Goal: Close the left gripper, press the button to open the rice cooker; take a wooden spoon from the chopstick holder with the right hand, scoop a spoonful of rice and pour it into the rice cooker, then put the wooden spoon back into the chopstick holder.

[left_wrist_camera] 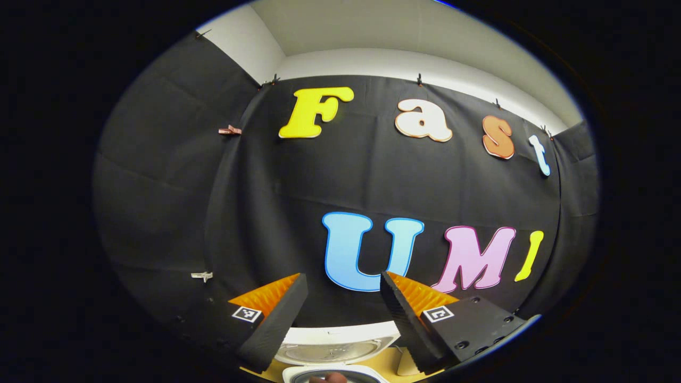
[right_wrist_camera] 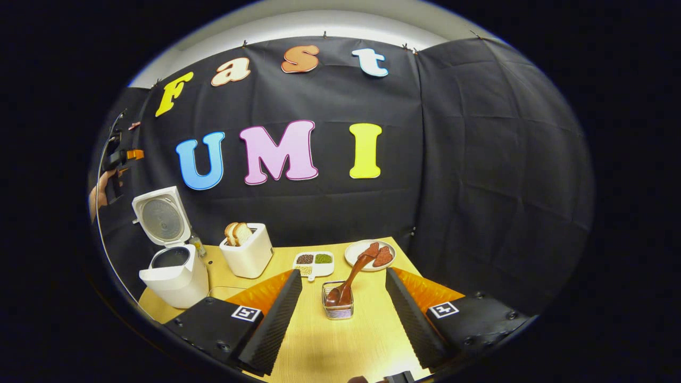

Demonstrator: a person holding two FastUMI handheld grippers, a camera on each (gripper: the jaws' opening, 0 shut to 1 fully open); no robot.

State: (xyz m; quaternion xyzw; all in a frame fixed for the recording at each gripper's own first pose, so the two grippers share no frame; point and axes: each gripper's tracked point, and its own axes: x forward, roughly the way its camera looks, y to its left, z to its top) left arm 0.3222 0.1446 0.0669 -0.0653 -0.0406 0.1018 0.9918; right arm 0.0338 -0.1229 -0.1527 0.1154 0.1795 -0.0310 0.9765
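Right tongs (right_wrist_camera: pixel 343 319) spread wide above the yellow wooden surface (right_wrist_camera: pixel 330 346), aimed at the small wire chopstick holder (right_wrist_camera: pixel 338 304) with its brown wooden spoon (right_wrist_camera: pixel 351 279): fetching it seems next. Farther off, the white rice cooker (right_wrist_camera: pixel 173 274) stands open; left tongs (left_wrist_camera: pixel 343 314) spread too.

On the pale yellow wood-grain desk (right_wrist_camera: pixel 330 340), a white rice cooker (right_wrist_camera: pixel 173 276) stands at the left edge. The toaster (right_wrist_camera: pixel 247 255) is cream, the spoon (right_wrist_camera: pixel 348 282) reddish-brown. A white divided dish (right_wrist_camera: pixel 314 264) holds dark brown, green and pale grains.
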